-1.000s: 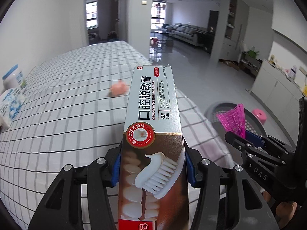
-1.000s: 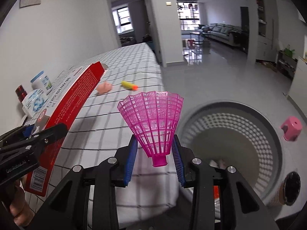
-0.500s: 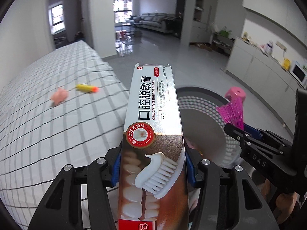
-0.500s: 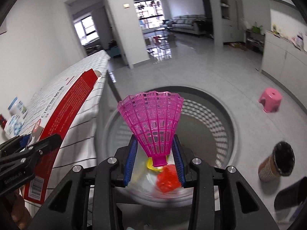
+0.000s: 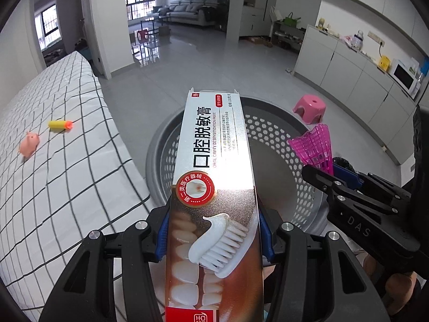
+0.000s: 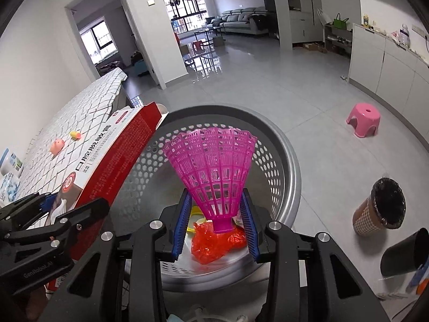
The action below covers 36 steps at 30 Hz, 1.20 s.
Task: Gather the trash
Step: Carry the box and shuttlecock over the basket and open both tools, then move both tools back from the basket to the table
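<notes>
My left gripper (image 5: 213,230) is shut on a long toothpaste box (image 5: 214,177) and holds it over the rim of the grey perforated basket (image 5: 270,134). My right gripper (image 6: 215,220) is shut on a pink plastic shuttlecock (image 6: 211,171) and holds it above the basket (image 6: 278,166). Inside the basket lie a crumpled red wrapper (image 6: 211,244) and a yellow piece (image 6: 191,225). The box also shows in the right wrist view (image 6: 112,161), and the shuttlecock in the left wrist view (image 5: 316,147).
A checked tablecloth table (image 5: 53,166) stands left of the basket, with a pink pig toy (image 5: 29,143) and a yellow foam dart (image 5: 60,124) on it. On the floor are a pink stool (image 6: 363,119), a lined paper bin (image 6: 380,206) and a black cup (image 6: 405,252).
Both grippers have swung right from over the table to over the basket, still holding the box and the shuttlecock.
</notes>
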Each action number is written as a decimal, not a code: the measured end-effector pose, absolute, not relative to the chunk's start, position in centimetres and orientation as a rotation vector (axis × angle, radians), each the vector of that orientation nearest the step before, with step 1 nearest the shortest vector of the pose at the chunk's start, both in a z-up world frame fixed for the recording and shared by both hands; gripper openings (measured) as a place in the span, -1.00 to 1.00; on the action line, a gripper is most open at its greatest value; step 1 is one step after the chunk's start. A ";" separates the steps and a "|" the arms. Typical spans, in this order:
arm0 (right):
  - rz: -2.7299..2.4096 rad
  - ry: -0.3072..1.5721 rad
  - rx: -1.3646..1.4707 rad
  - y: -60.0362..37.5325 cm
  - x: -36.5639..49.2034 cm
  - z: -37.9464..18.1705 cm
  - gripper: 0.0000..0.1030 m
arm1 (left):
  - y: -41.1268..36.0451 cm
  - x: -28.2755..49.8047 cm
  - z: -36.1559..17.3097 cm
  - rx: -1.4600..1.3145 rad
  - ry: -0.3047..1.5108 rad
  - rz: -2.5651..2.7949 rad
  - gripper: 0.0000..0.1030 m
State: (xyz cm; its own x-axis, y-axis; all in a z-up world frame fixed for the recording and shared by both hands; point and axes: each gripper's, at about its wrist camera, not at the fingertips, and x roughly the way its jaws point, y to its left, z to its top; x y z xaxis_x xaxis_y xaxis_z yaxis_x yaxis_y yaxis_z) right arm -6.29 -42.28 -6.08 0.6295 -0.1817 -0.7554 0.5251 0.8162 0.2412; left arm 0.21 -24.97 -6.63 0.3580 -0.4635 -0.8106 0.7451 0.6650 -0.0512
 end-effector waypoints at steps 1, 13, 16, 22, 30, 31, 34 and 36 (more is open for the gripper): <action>-0.420 0.798 0.474 -42.3 -6.2 -6.3 -0.31 | -25.2 0.4 -7.0 0.357 0.916 -0.798 -0.01; -0.393 0.833 0.480 -42.7 -4.7 -7.5 -0.31 | -26.2 0.8 -8.0 0.372 0.950 -0.783 -0.01; -0.391 0.833 0.481 -42.8 -4.5 -7.5 -0.31 | -26.3 0.9 -8.0 0.371 0.952 -0.783 -0.01; -0.398 0.829 0.482 -43.0 -4.6 -7.5 -0.23 | -26.2 1.0 -8.0 0.363 0.956 -0.783 0.20; -0.412 0.805 0.479 -43.1 -5.0 -7.1 0.12 | -25.9 1.0 -7.8 0.351 0.952 -0.777 0.29; -0.412 0.805 0.481 -43.1 -5.1 -7.1 0.12 | -25.8 1.0 -7.7 0.351 0.951 -0.776 0.29; -0.411 0.805 0.485 -43.1 -5.2 -7.2 0.12 | -25.8 0.9 -7.7 0.352 0.949 -0.776 0.29; -0.411 0.804 0.485 -43.1 -5.3 -7.2 0.12 | -25.8 0.9 -7.6 0.351 0.950 -0.775 0.29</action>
State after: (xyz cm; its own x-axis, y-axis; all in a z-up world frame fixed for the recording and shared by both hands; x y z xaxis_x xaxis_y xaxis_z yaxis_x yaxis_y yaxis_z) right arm -5.34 -43.13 -7.20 0.6268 -0.1639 -0.7618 0.5212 0.8149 0.2535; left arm 0.90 -25.81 -7.64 0.3448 -0.4364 -0.8311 0.7266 0.6846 -0.0580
